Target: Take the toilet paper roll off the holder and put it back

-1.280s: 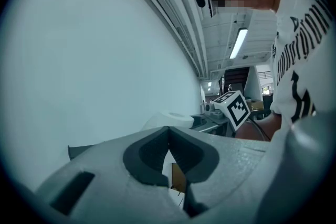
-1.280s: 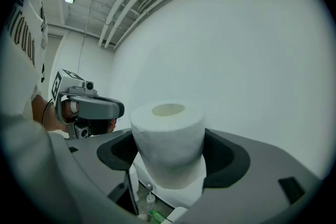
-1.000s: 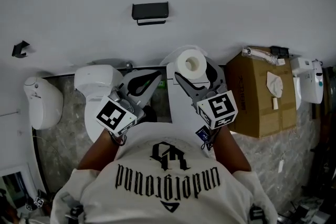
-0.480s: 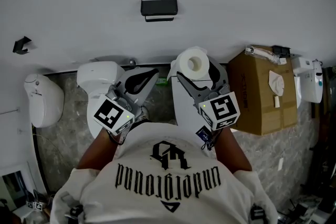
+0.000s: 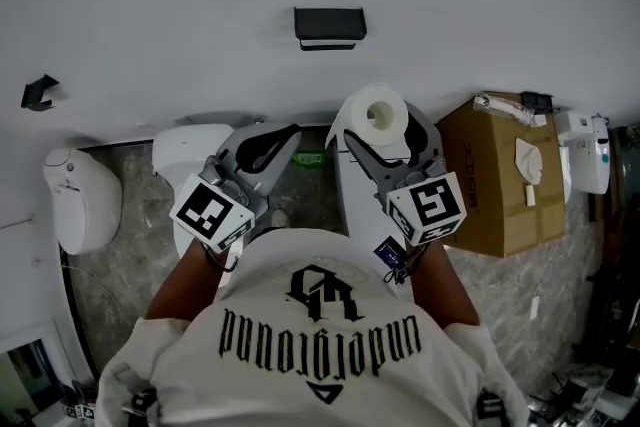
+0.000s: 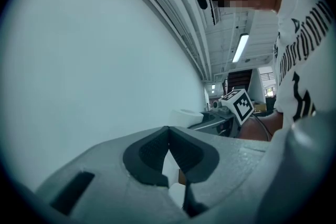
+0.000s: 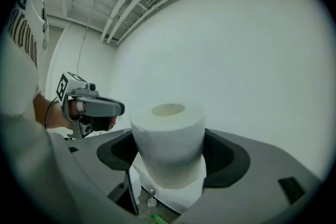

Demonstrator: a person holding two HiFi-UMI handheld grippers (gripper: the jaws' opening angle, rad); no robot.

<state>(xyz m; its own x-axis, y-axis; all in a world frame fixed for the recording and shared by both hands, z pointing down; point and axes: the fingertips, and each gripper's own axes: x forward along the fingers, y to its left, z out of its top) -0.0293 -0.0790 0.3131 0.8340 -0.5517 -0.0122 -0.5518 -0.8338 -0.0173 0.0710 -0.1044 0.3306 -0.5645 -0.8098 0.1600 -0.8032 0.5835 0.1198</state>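
A white toilet paper roll stands upright between the jaws of my right gripper, which is shut on it. In the right gripper view the roll fills the middle, clamped by the dark pads. The black holder is fixed to the white wall, above and left of the roll, with nothing on it. My left gripper hovers left of the roll, over the toilet, with nothing in it. Its pads meet at the tips in the left gripper view.
A white toilet sits below the left gripper. A cardboard box stands at the right, with a white dispenser beyond it. A white bin and a black wall hook are at the left.
The right gripper has carried the roll a little up toward the wall, closer to the holder. The left gripper has risen slightly alongside it.
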